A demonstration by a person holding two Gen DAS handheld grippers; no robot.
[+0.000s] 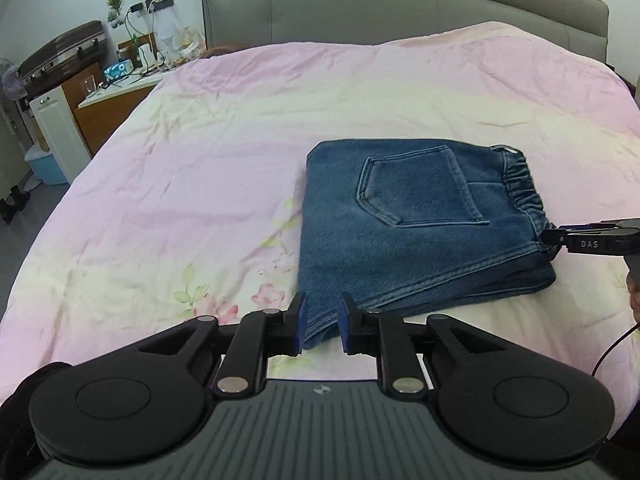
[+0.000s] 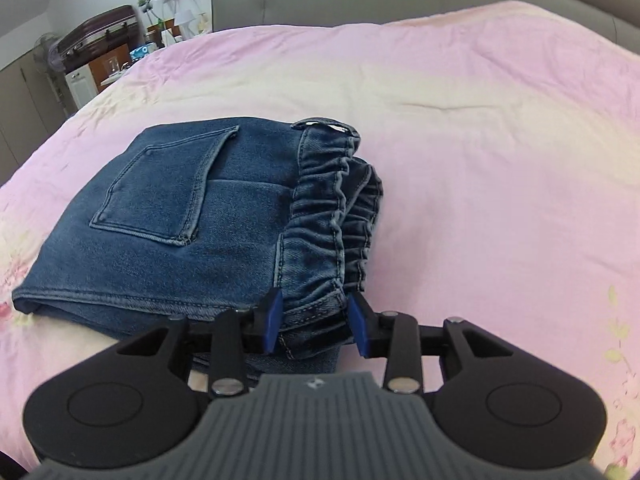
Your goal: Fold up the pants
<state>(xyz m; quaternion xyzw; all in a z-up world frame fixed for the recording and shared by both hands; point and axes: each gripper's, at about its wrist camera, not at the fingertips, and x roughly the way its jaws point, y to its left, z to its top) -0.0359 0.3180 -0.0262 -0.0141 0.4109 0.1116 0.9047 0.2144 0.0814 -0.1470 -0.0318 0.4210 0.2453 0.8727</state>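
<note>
Blue denim pants (image 1: 420, 228) lie folded into a compact stack on the pink bed cover (image 1: 200, 168), back pocket up, elastic waistband at the right. My left gripper (image 1: 322, 322) is open, its blue pads either side of the near left corner of the stack. My right gripper (image 2: 314, 322) is open around the near end of the elastic waistband (image 2: 328, 216); the pants also show in this view (image 2: 168, 216). In the left wrist view the right gripper (image 1: 554, 238) reaches in from the right edge at the waistband.
A grey padded headboard (image 1: 400, 8) stands at the far end of the bed. To the left are a cluttered nightstand (image 1: 120, 80), a white cabinet (image 1: 56, 128), a dark suitcase (image 1: 60, 52) and a blue bin (image 1: 48, 166) on the floor.
</note>
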